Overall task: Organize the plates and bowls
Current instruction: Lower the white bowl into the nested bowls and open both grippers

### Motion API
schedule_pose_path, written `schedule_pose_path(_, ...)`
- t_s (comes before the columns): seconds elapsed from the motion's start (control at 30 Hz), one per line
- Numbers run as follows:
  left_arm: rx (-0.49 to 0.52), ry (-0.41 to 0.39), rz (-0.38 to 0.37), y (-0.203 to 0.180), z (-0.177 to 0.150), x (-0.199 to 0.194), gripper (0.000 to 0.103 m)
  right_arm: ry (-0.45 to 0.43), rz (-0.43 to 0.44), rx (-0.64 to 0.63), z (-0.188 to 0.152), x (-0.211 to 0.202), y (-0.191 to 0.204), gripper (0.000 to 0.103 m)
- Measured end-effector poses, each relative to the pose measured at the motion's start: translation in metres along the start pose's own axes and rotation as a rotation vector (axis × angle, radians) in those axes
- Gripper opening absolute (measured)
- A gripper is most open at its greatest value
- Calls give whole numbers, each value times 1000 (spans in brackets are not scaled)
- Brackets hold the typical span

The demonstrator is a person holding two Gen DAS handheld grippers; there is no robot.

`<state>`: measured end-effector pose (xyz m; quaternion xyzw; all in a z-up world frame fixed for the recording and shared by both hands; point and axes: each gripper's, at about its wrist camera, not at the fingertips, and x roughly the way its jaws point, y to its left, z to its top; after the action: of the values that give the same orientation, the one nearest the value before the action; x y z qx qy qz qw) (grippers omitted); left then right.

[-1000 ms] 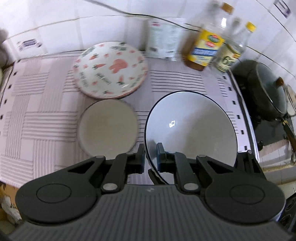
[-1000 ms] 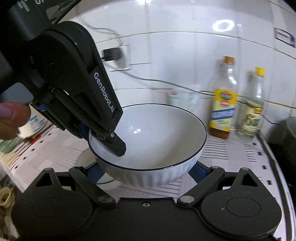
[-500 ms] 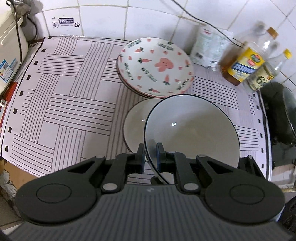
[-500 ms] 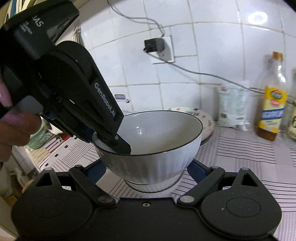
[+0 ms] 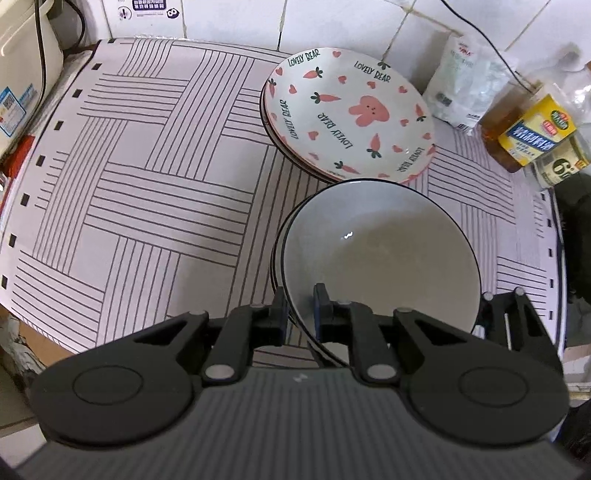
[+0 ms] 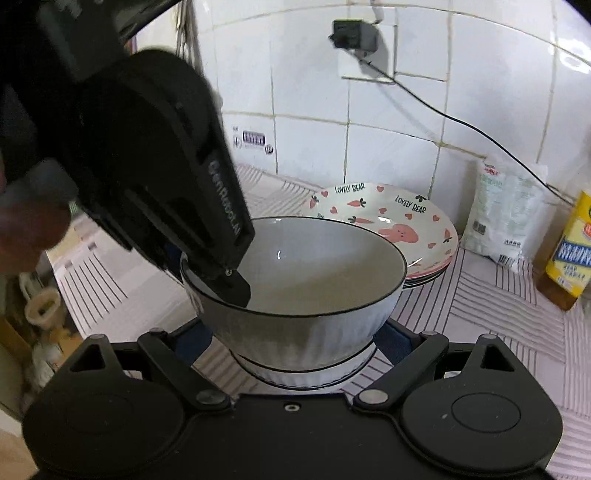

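A white bowl (image 5: 384,254) with a dark rim sits nested in a second, similar bowl (image 6: 295,374) on the striped mat (image 5: 147,184). My left gripper (image 5: 299,314) is shut on the upper bowl's near rim, one finger inside and one outside; the same gripper (image 6: 232,288) reaches down from the upper left in the right wrist view. My right gripper (image 6: 291,339) stands wide, its blue pads against the upper bowl's ribbed sides. Behind the bowls lies a stack of carrot-and-rabbit plates (image 5: 347,114), also in the right wrist view (image 6: 406,225).
Oil bottles (image 5: 528,133) and a white bag (image 5: 461,85) stand along the tiled wall at the back right. A dark pot (image 5: 576,229) sits past the mat's right edge. A cream appliance (image 5: 22,74) stands at the far left. A plug and cable (image 6: 354,35) hang on the wall.
Both grippers carried the white bowl leftward and down. The lower bowl, earlier beside it and exposed, is now covered, with the held bowl sitting in it.
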<state>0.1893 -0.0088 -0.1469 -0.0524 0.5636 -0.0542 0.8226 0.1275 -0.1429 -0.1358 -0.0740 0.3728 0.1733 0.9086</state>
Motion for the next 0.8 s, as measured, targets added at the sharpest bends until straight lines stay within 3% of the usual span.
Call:
schedule_pose_path(0.3,36,-10,28,-4,4,6,13,39,-23,-23,9,6,-1,98)
schedule_pose_path(0.53,105,-49,74,-13,2,8,13,108,-19,42,15,13,-6,100)
schedule_pose_path(0.67,173,-75,143,-19,1,10,15,113,-24,41,16,16,-6,101)
schedule_pose_path(0.8,170,-58,135,-15,3,16,16,123,-30,3,17,19,-2,103)
